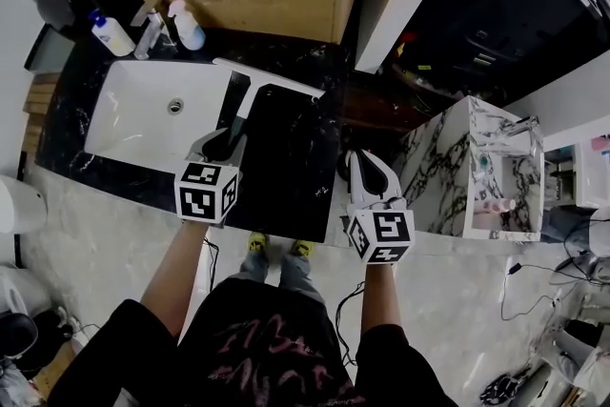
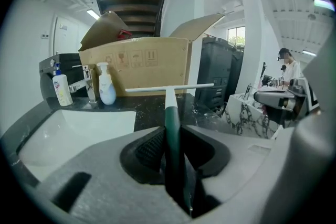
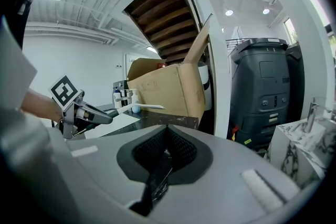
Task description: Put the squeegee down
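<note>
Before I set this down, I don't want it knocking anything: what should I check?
1. Grip: left hand-held gripper is shut on the squeegee handle. Ok.
2. Landing spot: the dark counter right of the sink looks bare. Ok.
3. Blade apart from the box and the bottles. Ok.
4. Right hand-held gripper is shut, empty and apart from the squeegee. Ok.
5. Whether the blade already touches the counter: cannot tell.
</note>
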`<state>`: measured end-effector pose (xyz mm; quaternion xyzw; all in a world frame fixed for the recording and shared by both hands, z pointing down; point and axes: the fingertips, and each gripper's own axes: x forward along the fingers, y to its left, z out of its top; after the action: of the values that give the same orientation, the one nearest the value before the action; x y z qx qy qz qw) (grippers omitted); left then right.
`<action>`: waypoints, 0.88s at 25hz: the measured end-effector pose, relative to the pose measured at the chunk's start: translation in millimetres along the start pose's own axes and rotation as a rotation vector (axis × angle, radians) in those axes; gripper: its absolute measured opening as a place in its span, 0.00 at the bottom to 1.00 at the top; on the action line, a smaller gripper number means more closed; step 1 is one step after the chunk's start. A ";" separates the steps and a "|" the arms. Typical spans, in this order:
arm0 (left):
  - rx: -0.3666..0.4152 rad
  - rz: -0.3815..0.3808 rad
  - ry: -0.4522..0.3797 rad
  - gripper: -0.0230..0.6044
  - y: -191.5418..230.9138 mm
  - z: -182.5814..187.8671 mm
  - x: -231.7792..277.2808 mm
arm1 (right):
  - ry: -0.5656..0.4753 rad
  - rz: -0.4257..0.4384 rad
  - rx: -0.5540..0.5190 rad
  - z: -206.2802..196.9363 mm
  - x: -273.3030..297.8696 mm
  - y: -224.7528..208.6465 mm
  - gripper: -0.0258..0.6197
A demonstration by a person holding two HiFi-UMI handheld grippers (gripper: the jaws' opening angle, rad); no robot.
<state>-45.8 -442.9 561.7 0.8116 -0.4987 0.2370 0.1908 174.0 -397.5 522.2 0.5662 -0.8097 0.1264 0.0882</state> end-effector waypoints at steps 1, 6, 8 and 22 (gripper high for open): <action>-0.002 0.000 0.010 0.20 -0.7 -2.6 2.3 | 0.005 0.001 0.004 -2.4 1.0 -0.7 0.06; -0.008 -0.005 0.059 0.20 -4.5 -12.9 13.4 | 0.031 0.006 0.022 -13.8 5.9 -2.4 0.06; -0.011 -0.006 0.076 0.20 -5.7 -16.8 18.0 | 0.038 0.009 0.026 -17.6 7.3 -3.1 0.06; 0.019 0.001 0.189 0.20 -11.3 -44.5 43.7 | 0.067 0.013 0.039 -30.6 16.9 -15.6 0.06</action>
<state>-27.2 -445.2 622.3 0.7871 -0.4768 0.3173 0.2290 182.8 -408.4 557.8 0.5581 -0.8073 0.1617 0.1033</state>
